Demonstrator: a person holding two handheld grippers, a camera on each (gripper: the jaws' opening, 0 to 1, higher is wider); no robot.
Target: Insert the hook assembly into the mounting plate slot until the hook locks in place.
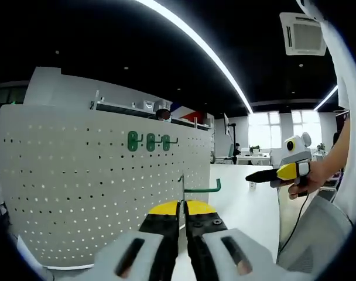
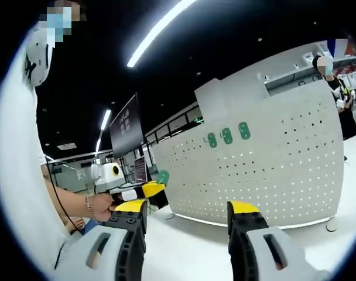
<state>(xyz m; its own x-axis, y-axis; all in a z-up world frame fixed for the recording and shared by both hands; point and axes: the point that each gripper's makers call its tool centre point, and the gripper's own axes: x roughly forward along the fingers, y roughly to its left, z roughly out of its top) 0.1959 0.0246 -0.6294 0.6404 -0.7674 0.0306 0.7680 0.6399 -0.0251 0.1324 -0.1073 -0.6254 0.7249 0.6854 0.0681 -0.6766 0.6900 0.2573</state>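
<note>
Green hook point(image 1: 202, 188) sits clamped in my left claw point(image 1: 182, 212), its jaws pressed tight on the stem, the arm pointing away toward my right claw point(image 1: 266, 174). Ahead of my left claw stands the white pegboard point(image 1: 78, 187) on the white table point(image 1: 248, 202), three green hooks point(image 1: 150, 141) already mounted high on it. My right claw point(image 2: 187, 219) gapes wide, holding nothing, pegboard just beyond it.

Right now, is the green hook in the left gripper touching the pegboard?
Apart. The left gripper view shows the green hook, held by the left gripper, hanging clear of the pegboard.
</note>
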